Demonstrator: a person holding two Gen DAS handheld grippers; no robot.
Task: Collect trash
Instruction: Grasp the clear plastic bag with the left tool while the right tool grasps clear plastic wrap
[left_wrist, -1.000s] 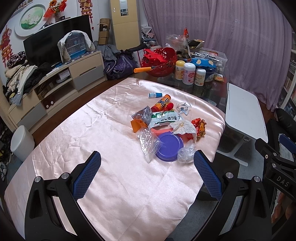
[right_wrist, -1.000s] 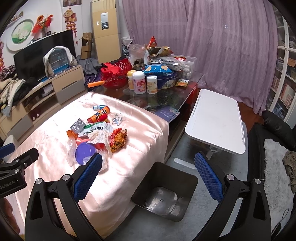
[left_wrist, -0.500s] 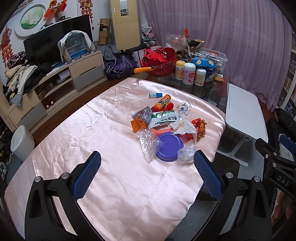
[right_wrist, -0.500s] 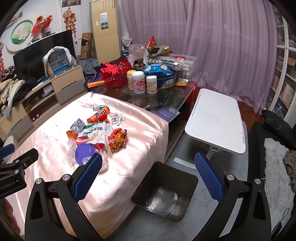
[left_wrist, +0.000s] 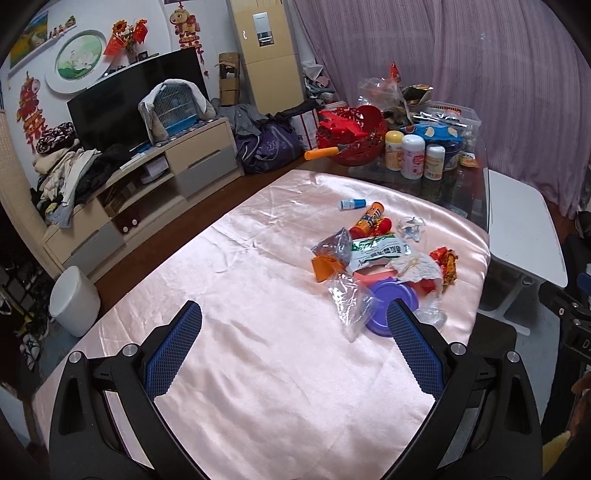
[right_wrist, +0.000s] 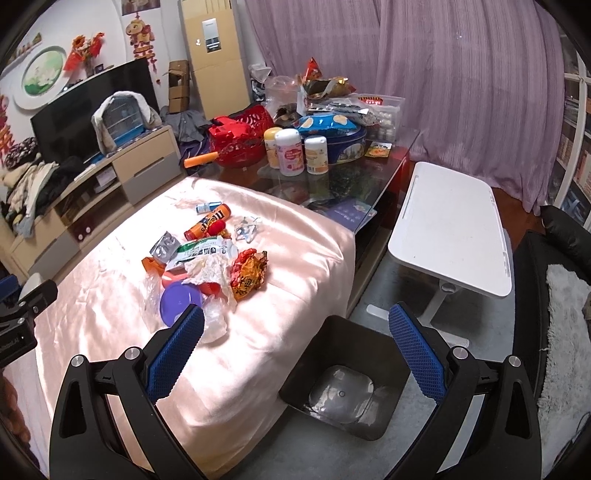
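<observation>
A heap of trash (right_wrist: 207, 266) is seen near the right-hand end of a table draped in a pink satin cloth (left_wrist: 258, 295). Both the left gripper (left_wrist: 293, 343) and the right gripper (right_wrist: 295, 343) are held spread wide, nothing between the blue pads, well short of the heap.

The pieces are judged light and mostly soft: a crumpled white tissue (right_wrist: 212, 271), a red-orange foil wrapper (right_wrist: 249, 273) and a clear plastic bag (left_wrist: 349, 302) would crush under a pinch and could be taken by any raised fold. The flat purple lid (right_wrist: 181, 302) is stiff and likely slippery on satin — best nipped at its rim. The orange tube (left_wrist: 367, 219) may roll, so it should be gripped across its middle.

Only the right wrist view shows the black bin (right_wrist: 347, 384) on the floor beside the table — open and apparently empty. Only the left wrist view shows a white bin (left_wrist: 74, 301) far off by the TV cabinet.
</observation>
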